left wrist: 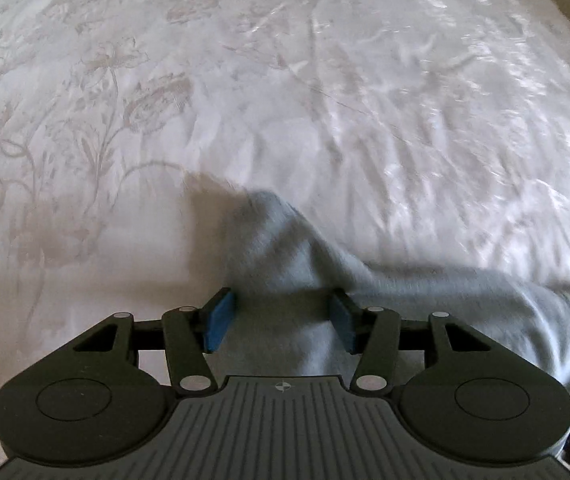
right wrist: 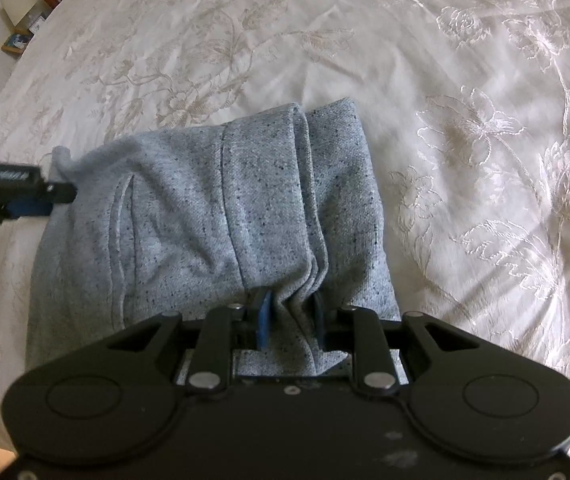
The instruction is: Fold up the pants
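Grey speckled pants (right wrist: 213, 208) lie folded on a white embroidered bedspread (right wrist: 465, 128). My right gripper (right wrist: 291, 310) is closed on a bunched fold of the pants at their near edge. My left gripper (left wrist: 281, 316) has its blue pads wide apart, with a raised corner of the grey pants (left wrist: 285, 248) lying between and past them, not pinched. The left gripper also shows in the right wrist view (right wrist: 45, 196) at the pants' left corner.
The bedspread (left wrist: 325, 100) fills both views, wrinkled, with floral stitching. A bedside shelf with a white lamp (right wrist: 17, 4) and small items stands at the far left corner. Bare floor shows at the lower corners.
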`<state>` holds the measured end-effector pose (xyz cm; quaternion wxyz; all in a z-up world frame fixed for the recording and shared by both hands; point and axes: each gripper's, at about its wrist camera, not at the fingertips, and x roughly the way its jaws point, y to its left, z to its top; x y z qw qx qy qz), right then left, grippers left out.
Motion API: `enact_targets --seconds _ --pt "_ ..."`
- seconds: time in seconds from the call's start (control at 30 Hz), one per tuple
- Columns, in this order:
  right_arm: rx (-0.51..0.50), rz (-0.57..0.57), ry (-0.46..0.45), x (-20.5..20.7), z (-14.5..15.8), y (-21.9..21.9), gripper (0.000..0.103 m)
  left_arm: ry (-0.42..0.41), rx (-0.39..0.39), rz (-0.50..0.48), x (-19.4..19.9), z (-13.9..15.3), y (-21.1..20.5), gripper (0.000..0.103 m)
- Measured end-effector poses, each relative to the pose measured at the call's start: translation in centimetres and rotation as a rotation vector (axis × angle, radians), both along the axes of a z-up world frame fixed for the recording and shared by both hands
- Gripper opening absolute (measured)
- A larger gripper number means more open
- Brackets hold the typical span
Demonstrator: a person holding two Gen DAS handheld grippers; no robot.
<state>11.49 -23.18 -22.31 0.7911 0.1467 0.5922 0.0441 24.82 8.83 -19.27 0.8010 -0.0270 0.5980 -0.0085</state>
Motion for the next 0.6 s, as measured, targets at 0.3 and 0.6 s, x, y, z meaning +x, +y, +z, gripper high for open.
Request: enact_targets --seconds 0.3,0.6 --pt "0.042 -0.001 -0.127 -0.4 3.3 -1.4 0.047 -0.096 -0.016 0.058 -0.9 2.6 0.4 0.052" --pt "0.123 0.026 -0.108 2.5 1.0 -2.5 0.056 -0.075 -0.020 0.108 -7.5 3.6 1.1 0.052"
